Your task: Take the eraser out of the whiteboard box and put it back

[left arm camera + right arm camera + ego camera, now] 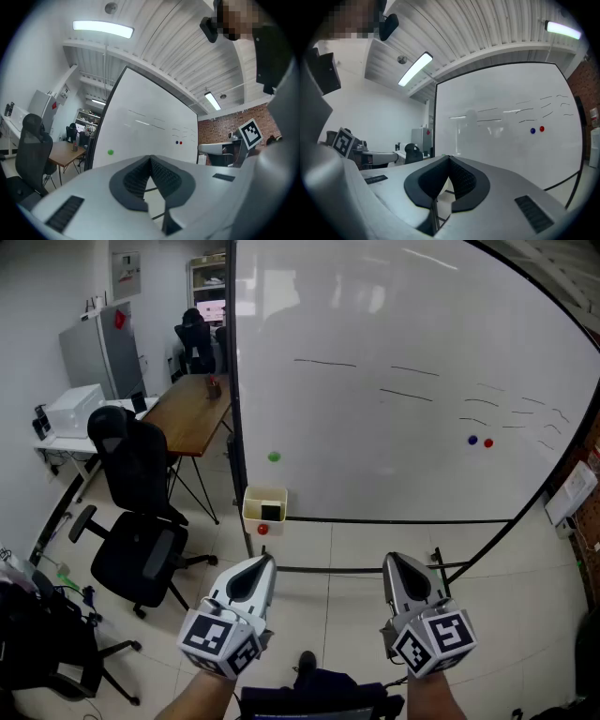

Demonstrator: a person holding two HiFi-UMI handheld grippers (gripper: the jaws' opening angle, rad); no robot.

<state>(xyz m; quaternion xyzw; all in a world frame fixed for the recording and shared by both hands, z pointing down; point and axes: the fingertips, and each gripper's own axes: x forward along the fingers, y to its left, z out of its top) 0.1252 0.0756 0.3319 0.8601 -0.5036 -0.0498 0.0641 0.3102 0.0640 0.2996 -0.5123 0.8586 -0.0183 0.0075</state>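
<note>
The smooth grey left gripper and right gripper press ribbed black pads together on nothing, while the dark, blocky eraser sits in the cream box at the glossy whiteboard's foot, its axis unclear.

Dark eraser inside cream whiteboard box.
</note>
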